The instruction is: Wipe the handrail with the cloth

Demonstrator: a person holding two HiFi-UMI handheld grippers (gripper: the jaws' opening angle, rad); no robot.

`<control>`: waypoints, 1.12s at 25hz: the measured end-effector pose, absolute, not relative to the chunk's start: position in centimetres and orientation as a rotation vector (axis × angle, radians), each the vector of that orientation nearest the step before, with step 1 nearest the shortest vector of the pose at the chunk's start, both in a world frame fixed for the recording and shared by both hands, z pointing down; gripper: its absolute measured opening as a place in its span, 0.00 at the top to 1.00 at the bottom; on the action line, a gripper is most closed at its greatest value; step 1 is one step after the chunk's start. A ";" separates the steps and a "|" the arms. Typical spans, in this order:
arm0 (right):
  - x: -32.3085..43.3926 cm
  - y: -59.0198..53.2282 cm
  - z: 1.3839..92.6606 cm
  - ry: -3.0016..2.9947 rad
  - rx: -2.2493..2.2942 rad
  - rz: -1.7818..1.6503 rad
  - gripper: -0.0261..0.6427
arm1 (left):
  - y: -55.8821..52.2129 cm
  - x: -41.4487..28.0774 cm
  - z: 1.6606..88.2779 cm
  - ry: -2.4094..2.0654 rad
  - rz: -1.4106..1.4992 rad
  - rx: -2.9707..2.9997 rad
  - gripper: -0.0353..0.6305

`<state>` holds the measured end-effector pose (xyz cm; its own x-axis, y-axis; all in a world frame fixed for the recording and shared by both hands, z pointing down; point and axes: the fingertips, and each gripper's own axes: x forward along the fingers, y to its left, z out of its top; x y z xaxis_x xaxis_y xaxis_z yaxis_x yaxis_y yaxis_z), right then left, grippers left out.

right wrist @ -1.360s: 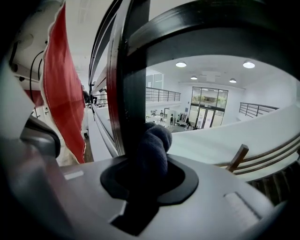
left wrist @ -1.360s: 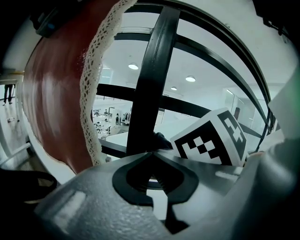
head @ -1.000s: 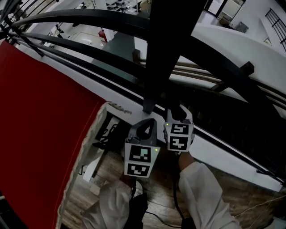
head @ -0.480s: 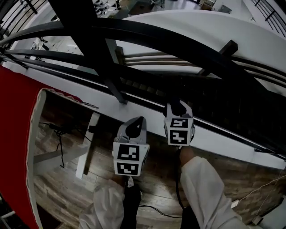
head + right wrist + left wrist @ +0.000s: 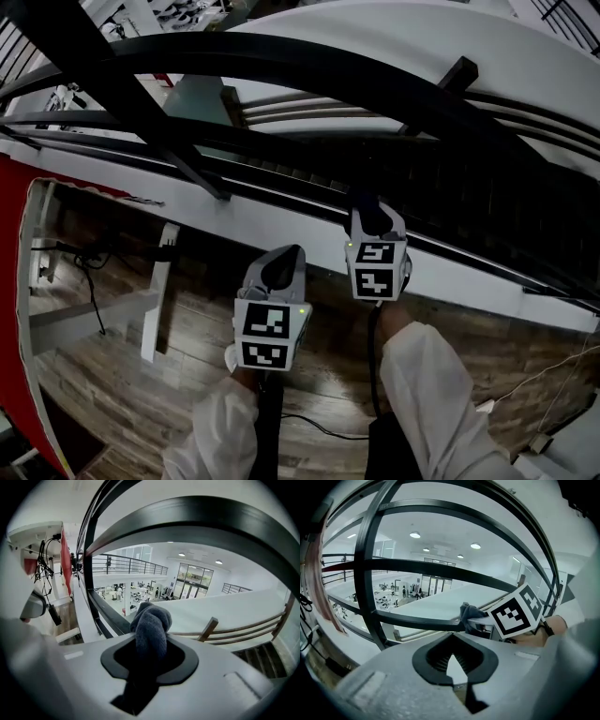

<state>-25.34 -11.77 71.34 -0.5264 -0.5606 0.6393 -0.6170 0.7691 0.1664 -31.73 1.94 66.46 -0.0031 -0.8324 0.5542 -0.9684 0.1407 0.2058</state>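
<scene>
One dark blue-grey cloth (image 5: 150, 625), bunched into a thick roll, sticks up out of your right gripper (image 5: 149, 656), whose jaws are clamped tight on it. The cloth sits under the black handrail (image 5: 211, 522) and is clear of it in the right gripper view. The handrail is a broad curved bar arching across the far side, with thinner black bars beneath it and a slanting post at the left. You stand on a wood plank floor (image 5: 122, 375) edged by a white kerb (image 5: 281, 220). Beyond the railing lies a bright hall with ceiling lights. Your left gripper (image 5: 451, 654) hangs nearer and left of the right one, with its jaws drawn together on nothing and apart from the bars.
</scene>
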 end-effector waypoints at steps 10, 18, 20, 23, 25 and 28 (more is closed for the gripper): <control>-17.4 -14.5 71.4 -2.227 0.890 0.116 0.82 | -1.6 -24.3 66.8 -1.822 0.319 1.756 0.94; -10.5 -16.7 71.5 -2.207 0.930 0.119 0.82 | -4.3 -18.1 66.9 -1.796 0.311 1.796 0.94; -8.9 -17.2 71.4 -2.213 0.939 0.120 0.82 | -4.9 -16.5 66.9 -1.792 0.310 1.806 0.94; -7.0 -17.9 71.2 -2.226 0.944 0.113 0.82 | -5.6 -14.2 66.9 -1.784 0.287 1.809 0.94; -5.8 -18.4 71.1 -2.232 0.947 0.114 0.82 | -6.0 -12.9 67.1 -1.782 0.282 1.805 0.94; -3.7 -19.1 71.0 -2.242 0.960 0.118 0.82 | -6.7 -10.9 67.5 -1.776 0.284 1.811 0.94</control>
<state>-3.70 -19.13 71.04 -0.4921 -0.6063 0.6247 -0.6685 0.7228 0.1749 -10.86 -6.75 67.49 0.0908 -0.8424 0.5311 -0.9660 0.0551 0.2526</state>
